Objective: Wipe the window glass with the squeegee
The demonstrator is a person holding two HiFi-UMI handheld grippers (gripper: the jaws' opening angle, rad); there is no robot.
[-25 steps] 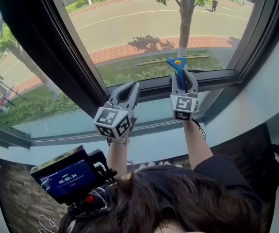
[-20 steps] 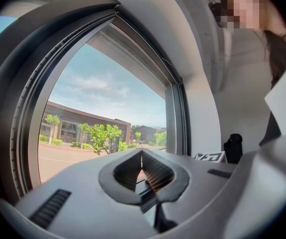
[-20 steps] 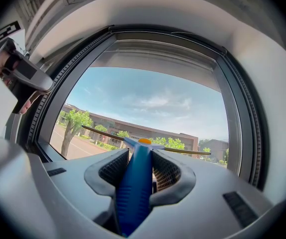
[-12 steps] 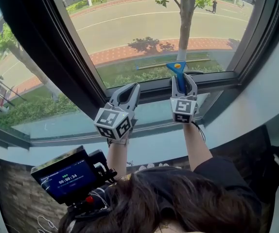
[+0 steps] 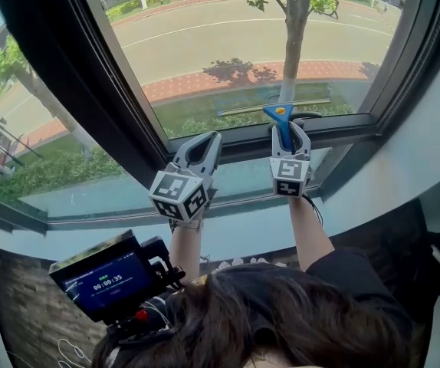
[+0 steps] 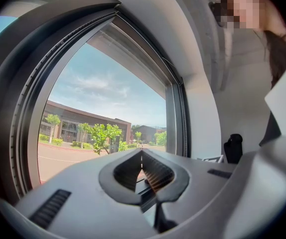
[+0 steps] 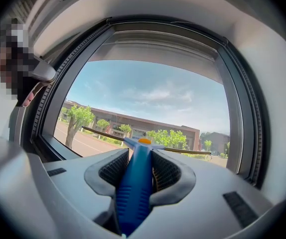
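Outside, a sunlit road (image 5: 228, 37), a brick pavement and a tree (image 5: 293, 29) fill the upper half of the head view, seen through the window glass (image 5: 205, 60) in its dark frame (image 5: 90, 98). At centre right, the right gripper (image 5: 290, 129) reaches up to the bottom edge of the pane, its jaws clamped on the blue handle of the squeegee (image 5: 281, 118) – the handle runs straight up between them. The thin blade lies across the glass low on the pane, just above the lower frame bar, tilted a little up to the right. In the right gripper view the squeegee (image 7: 134, 183) fills the gap between the ribbed pads. The left gripper (image 5: 207, 141) is just left of centre, in front of the lower frame – its jaws are closed tip to tip with nothing between them. A camera monitor (image 5: 109, 278) sits lower left, and dark hair (image 5: 289, 320) fills the bottom edge.
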